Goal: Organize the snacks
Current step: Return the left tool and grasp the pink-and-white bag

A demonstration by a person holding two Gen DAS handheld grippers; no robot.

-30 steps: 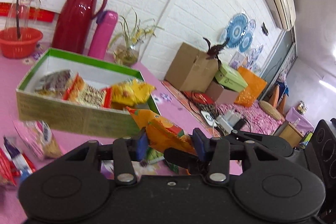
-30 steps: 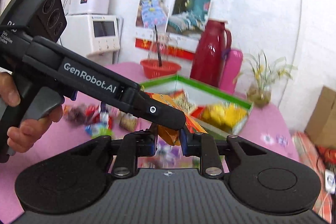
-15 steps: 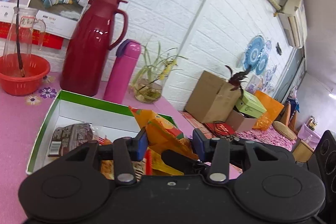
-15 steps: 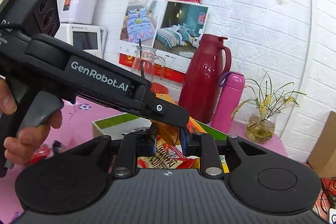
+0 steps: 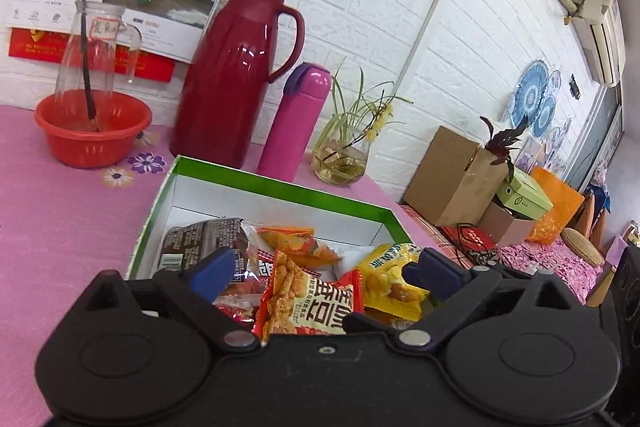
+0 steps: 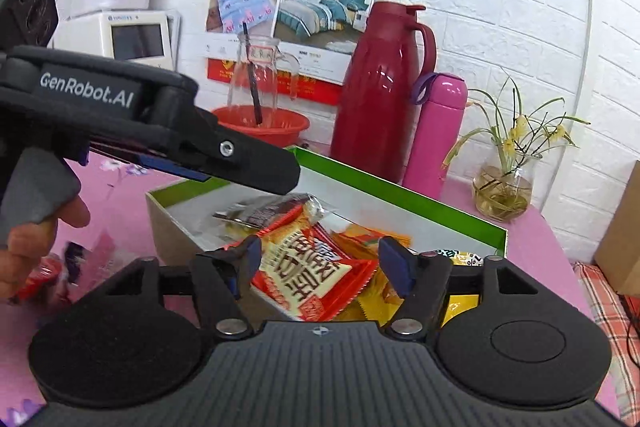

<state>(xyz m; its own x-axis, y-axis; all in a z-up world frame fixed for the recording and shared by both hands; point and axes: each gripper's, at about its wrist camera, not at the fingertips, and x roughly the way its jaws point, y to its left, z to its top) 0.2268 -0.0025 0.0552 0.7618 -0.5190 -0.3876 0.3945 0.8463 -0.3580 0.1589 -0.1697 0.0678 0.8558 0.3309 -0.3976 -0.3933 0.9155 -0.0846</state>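
Left wrist: left gripper (image 5: 320, 269) fingers just swung wide apart, nothing clamped; the orange crinkly snack packet (image 5: 298, 241) lies loose in the green-rimmed cardboard box (image 5: 280, 187) among the other packets, so looks like a release over the box. Right wrist: right gripper (image 6: 320, 259) fingers likewise just opened, empty, above the red-and-white snack pack (image 6: 308, 267). A few wrapped snacks (image 6: 48, 275) remain on the pink counter (image 6: 532, 243), probably next.
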